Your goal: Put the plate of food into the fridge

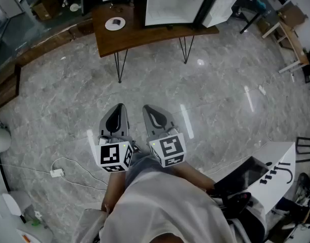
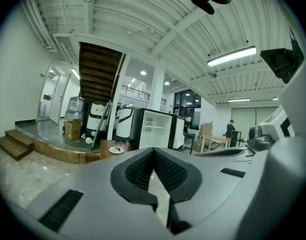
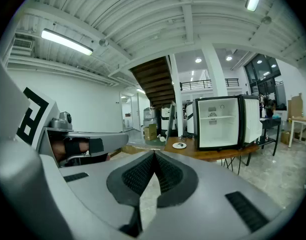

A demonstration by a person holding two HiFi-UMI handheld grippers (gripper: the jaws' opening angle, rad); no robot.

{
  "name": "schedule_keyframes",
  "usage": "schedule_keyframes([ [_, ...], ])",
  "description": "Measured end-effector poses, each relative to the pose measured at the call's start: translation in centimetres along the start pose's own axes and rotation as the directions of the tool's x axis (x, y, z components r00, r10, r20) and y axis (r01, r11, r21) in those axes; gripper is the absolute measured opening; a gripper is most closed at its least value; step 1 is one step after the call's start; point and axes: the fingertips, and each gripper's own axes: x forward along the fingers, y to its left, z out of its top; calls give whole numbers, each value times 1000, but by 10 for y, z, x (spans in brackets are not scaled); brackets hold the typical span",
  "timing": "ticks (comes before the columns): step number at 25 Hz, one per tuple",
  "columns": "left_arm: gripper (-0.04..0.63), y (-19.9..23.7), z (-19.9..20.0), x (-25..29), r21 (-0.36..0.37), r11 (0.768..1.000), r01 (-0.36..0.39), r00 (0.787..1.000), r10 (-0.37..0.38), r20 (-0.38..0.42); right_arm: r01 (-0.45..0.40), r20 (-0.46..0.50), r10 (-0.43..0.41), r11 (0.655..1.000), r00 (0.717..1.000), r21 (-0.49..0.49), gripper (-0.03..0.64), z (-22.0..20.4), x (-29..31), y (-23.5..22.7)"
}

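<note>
Left gripper (image 1: 118, 108): I saw its jaws closed tip to tip with nothing between them. It hung over the floor, well short of the table.
Right gripper (image 1: 147, 108): its jaws were pressed together and empty too, and it sat just beside the left one.
Head view only: it gave me the grey, glossy, marble-veined floor (image 1: 210, 100) and a white plug (image 1: 57, 172) with its cable lying at the left.
Left gripper view only: it showed me wooden steps (image 2: 15, 144) at the far left and a person (image 2: 231, 129) standing far off at the right.
Right gripper view only: it let me look straight into the fridge (image 3: 220, 121), which was white inside with one shelf.
Plate (image 1: 115, 23): it was small, round and white, with a dark bit of food at its middle. It rested on the table's left part, left of the fridge and apart from it.
Table (image 1: 144, 37): it had a dark brown wooden top with a curved front edge and thin black hairpin legs.
Fridge: it was boxy with a black frame, and it stood on the table's right part with its door swung open to the right.
Pads (image 2: 140, 171): they were black and finely cross-hatched, and they met in a V inside smooth grey shells.
</note>
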Motion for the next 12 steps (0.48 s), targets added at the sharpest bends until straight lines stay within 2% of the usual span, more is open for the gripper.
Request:
schedule_keyframes([
  [12,17,74,-3,-37,-17,1000,5,1000,-5,15,-12,-6,12,1000,1000,-6,17,-8,39,73],
])
